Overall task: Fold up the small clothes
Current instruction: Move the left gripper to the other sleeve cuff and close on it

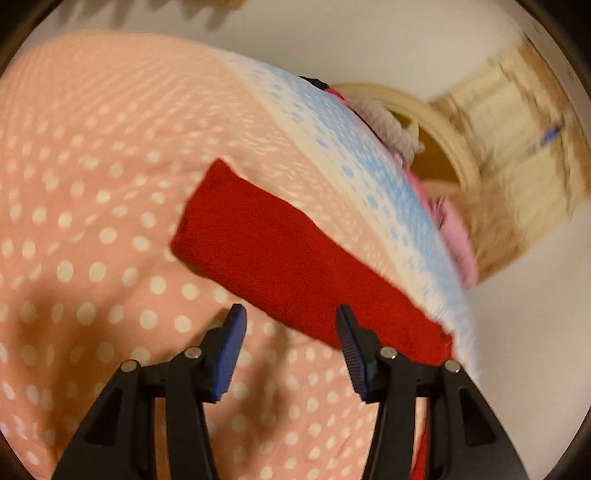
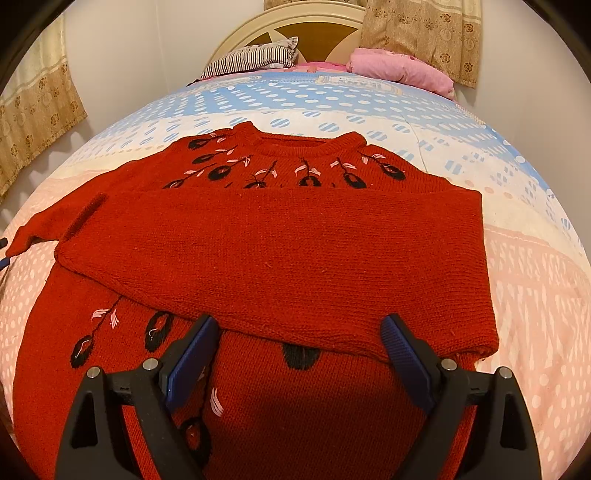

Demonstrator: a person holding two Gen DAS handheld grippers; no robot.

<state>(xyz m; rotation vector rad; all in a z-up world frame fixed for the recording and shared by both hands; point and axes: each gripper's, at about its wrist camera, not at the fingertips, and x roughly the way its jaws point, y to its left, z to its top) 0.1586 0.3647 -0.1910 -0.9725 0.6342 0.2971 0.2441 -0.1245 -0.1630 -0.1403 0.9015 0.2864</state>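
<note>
Your bed (image 2: pixel 535 295) fills both views, its cover pink with white dots near you and turning blue with white dots toward the headboard (image 2: pixel 317 26). Take the red sweater (image 2: pixel 280 251) as your landmark: it lies flat on the pink part of the cover, neckline toward the headboard, with black and pink embroidery across the chest and down the front. One sleeve (image 2: pixel 295 243) is folded across the body from the right-hand edge to the left, covering the middle of the front. The other sleeve (image 1: pixel 280 258) lies stretched out sideways from the sweater over the dotted cover.

Beyond the sweater's neckline, against the headboard, sit a striped pillow (image 2: pixel 251 59) and a pink bundle (image 2: pixel 402 70). Patterned curtains (image 2: pixel 421 37) hang on the wall at either side.

Your right gripper (image 2: pixel 299 350) hangs over the sweater's front, just below the lower edge of the folded sleeve. Its jaws are spread wide and grip nothing; that edge runs between the blue pads (image 2: pixel 192 362), but they do not press on it.

Your left gripper (image 1: pixel 291 339) sits at the outstretched sleeve, in a blurred view. Its jaws stand about half apart and empty, and the sleeve's lower edge lies just ahead of the tips, crossing behind the right-hand finger.
</note>
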